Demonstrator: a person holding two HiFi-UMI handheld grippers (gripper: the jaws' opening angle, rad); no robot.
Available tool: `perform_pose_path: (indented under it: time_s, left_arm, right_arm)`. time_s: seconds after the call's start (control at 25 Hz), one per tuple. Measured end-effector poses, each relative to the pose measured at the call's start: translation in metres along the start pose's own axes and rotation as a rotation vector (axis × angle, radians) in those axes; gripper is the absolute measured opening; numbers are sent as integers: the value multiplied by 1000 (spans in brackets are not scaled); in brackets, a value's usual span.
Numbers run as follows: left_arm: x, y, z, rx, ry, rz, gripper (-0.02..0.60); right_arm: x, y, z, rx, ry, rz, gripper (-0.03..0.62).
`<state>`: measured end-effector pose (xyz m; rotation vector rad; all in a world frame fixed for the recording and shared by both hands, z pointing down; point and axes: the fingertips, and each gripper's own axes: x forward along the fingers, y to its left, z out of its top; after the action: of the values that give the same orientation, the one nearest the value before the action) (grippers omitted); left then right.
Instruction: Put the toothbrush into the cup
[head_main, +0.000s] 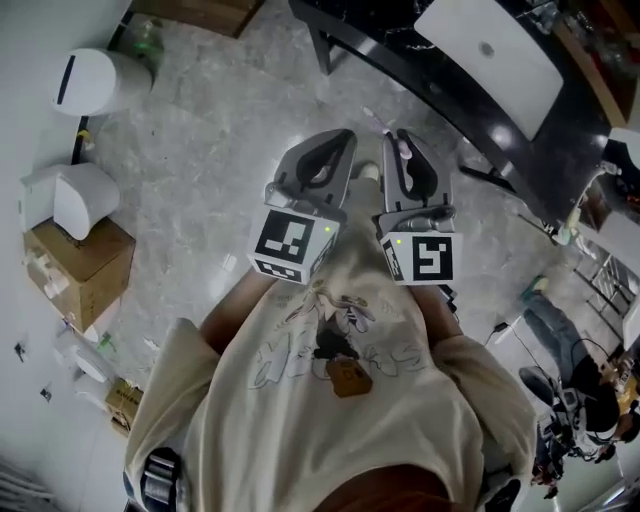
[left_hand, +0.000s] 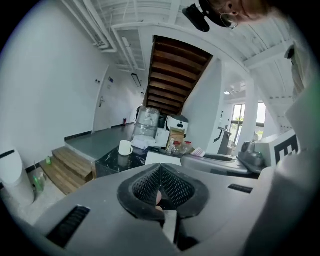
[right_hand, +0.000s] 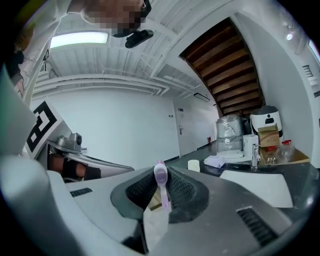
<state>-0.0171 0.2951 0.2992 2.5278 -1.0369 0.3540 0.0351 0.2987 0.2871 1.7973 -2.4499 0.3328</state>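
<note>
In the head view both grippers are held close together in front of the person's chest, above the floor. My right gripper (head_main: 398, 137) (right_hand: 162, 172) is shut on a lilac toothbrush (right_hand: 160, 177) (head_main: 404, 150). Its head stands up between the ribbed pads and its handle runs down into the jaws. Just to its left, my left gripper (head_main: 346, 136) (left_hand: 160, 166) has its tips touching, with no task object in it. The white cup (left_hand: 125, 147) (right_hand: 193, 165) stands far ahead on a dark marble counter (left_hand: 112, 157).
On the counter are a white board (right_hand: 255, 185), a water jug (left_hand: 146, 122), a kettle-like appliance (right_hand: 263, 120) and small bottles. Wooden steps (left_hand: 67, 167) lie left of it. A white bin (head_main: 95, 80) and a cardboard box (head_main: 85, 265) stand at the left wall. Another person (head_main: 590, 400) sits lower right.
</note>
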Motion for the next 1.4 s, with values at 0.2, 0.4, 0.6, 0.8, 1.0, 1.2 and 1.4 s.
perform_pose_path:
  time_s: [0.2,0.4,0.6,0.8,1.0,1.2,1.4]
  left_arm:
    - [-3,22,12,-23,-46,31,14]
    - [-12,42,18,-34,-66,27,14]
    - [-23,69,4,-14,-47,18,14]
    - [-40,90,-8,-37,-18,29,14]
    - [-24,122,-4,-53,-13,50,14]
    - [0,134,9,-59,-3,60,14]
    - [47,156,33,-63,-1,55,14]
  right_arm:
    - [7,5,10,3,-24,-7,62]
    - [23,20,12,-8,-14,-12,61]
    - [39,36,-2,13,-14,-50,63]
    - [48,56,-12,31,4,-51,61]
    - [85,53,-13,32,11,-36,62]
    - [110,31,-2,30,8,-36,62]
    - [157,-3,10,28,9,-35,62]
